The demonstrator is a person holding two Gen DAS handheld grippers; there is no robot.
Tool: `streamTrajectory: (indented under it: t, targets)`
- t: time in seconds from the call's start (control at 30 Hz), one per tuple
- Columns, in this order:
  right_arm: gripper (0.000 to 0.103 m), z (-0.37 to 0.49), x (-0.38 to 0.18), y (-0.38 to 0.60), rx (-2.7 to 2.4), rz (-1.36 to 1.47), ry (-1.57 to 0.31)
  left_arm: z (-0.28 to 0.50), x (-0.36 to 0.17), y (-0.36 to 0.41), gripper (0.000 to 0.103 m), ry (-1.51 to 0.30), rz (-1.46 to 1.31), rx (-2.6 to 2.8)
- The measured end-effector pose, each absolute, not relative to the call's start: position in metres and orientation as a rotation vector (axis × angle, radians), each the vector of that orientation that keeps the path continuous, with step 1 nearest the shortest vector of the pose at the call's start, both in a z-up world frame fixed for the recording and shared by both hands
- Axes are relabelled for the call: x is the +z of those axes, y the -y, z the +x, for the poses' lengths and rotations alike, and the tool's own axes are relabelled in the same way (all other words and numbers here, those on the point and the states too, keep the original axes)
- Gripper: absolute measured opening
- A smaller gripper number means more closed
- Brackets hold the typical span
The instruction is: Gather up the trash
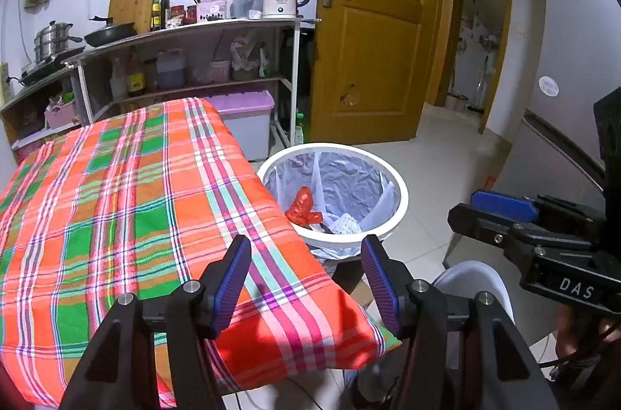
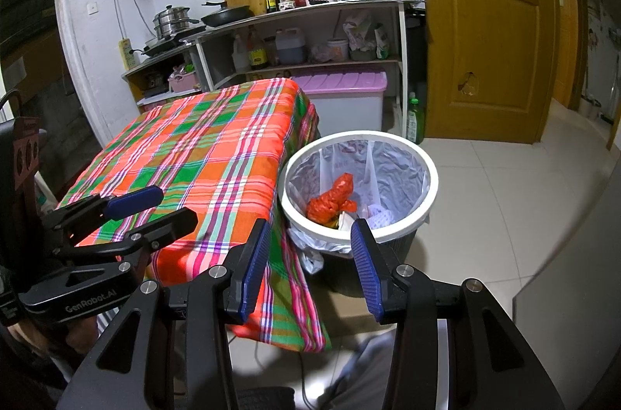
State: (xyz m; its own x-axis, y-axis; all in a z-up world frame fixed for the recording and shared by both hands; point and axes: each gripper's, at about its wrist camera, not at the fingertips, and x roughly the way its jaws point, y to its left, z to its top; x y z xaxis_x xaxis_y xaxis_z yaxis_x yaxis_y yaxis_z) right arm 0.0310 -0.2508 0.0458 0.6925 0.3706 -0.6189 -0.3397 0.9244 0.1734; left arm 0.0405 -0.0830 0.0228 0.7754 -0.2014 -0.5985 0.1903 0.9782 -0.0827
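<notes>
**Bin ahead and to the right, both grippers empty**

While both grippers hang above the near end of the table, the trash is already down in the bin, and the table shows nothing left to pick up. The left gripper (image 1: pixel 306 280) has its blue pads spread wide with nothing between them; it sits over the near right corner of the plaid tablecloth (image 1: pixel 128 200). The right gripper (image 2: pixel 310 266) is spread just as wide and also holds nothing; it hovers over the gap where the cloth's hanging edge meets the bin.

The white-rimmed trash bin (image 2: pixel 411 227) stands on the tiled floor just beside the table's right side, its plastic liner (image 2: pixel 392 173) draped over the rim. Inside lie a knotted red plastic bag (image 2: pixel 332 198), its long axis running roughly away from the cameras, and some crumpled white paper (image 2: pixel 378 218) to its right.

From either set of fingers the bin lies forward and below; for the left gripper it is also off to the right, so the right gripper is the nearer one. The cloth top looks bare in both views, so collecting seems largely done; any remaining move probably concerns the bin or its liner.
</notes>
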Motion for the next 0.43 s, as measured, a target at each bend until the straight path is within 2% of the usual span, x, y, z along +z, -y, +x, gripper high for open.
streamTrajectory:
  t: [0.43]
  targets:
    - [0.044, 0.0302, 0.0416, 0.2498, 0.396, 0.047, -0.704, 0.0395, 0.0213, 0.0828, 0.058, -0.638, -0.024, -0.207]
